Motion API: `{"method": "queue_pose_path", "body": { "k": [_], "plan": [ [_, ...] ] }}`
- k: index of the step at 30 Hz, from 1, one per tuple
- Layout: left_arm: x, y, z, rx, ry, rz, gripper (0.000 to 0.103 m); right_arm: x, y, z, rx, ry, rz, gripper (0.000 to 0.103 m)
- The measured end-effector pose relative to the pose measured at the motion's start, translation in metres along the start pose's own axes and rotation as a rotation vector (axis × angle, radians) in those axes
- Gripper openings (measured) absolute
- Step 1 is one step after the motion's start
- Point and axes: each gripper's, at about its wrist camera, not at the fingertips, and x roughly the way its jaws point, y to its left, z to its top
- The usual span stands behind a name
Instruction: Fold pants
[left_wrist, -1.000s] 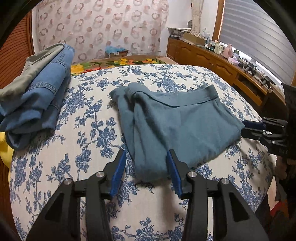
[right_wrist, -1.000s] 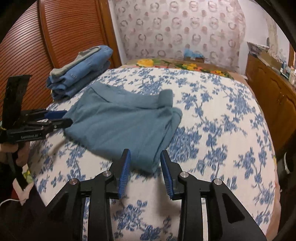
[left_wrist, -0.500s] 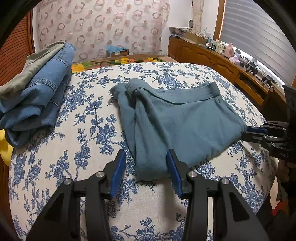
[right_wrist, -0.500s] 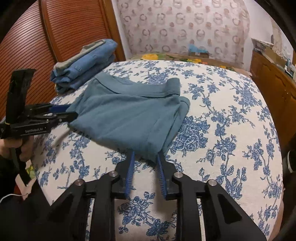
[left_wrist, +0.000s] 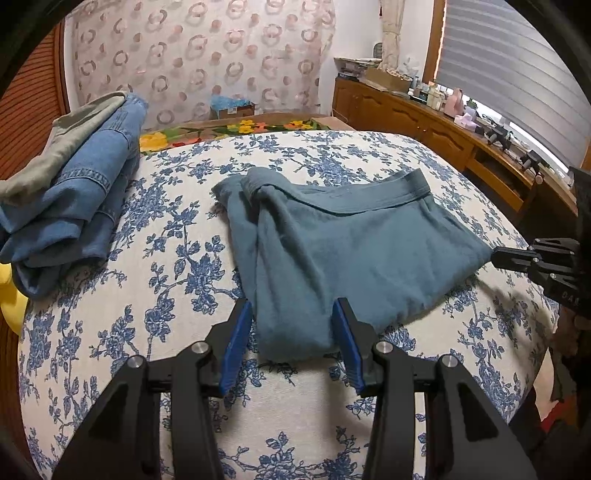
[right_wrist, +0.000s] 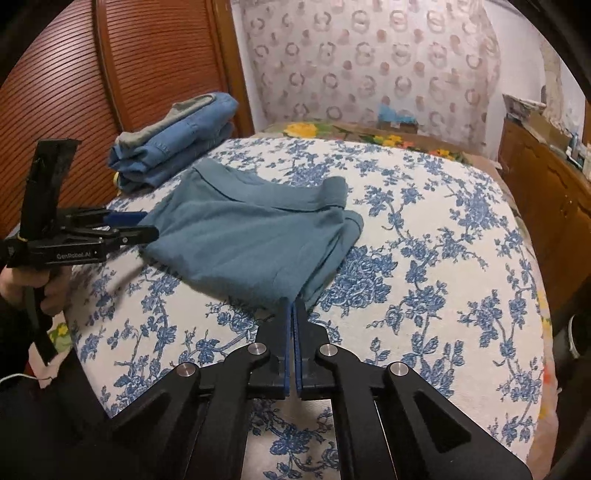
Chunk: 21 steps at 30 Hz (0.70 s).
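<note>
Teal pants (left_wrist: 354, 254) lie folded mid-bed (right_wrist: 443, 258), bare spread to their right. Right claw (right_wrist: 293, 314) now clamped on near corner, was apart a second ago. Left claw (left_wrist: 291, 325) half-wide, straddling the hem, unchanged. Jeans stack (left_wrist: 70, 195) far-left.

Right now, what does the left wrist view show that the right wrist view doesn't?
Only the left wrist view: the window blind, and the left gripper open around the teal pants' near corner. Only the right wrist view: a hand holding the left gripper, and the right gripper shut on the pants' other corner. Both: the pants, the folded jeans and the floral bed cover.
</note>
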Motion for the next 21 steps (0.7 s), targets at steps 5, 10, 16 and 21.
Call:
{"method": "queue_pose_path", "body": {
  "k": [5,10,16,21],
  "plan": [
    [-0.001,0.000,0.000,-0.001,-0.002,0.004,0.044,-0.004,-0.001,-0.001,-0.010,-0.004,-0.016,0.000],
    [-0.006,0.002,0.002,-0.002,-0.012,0.002,0.044,-0.012,-0.001,-0.001,-0.028,-0.010,-0.054,0.000],
    [-0.007,0.008,0.013,-0.006,-0.029,-0.008,0.044,-0.020,-0.021,-0.002,0.014,-0.008,-0.092,0.000],
    [0.003,0.014,0.029,-0.008,-0.027,-0.009,0.044,-0.017,-0.025,0.006,0.019,-0.016,-0.080,0.000]
  ]
}}
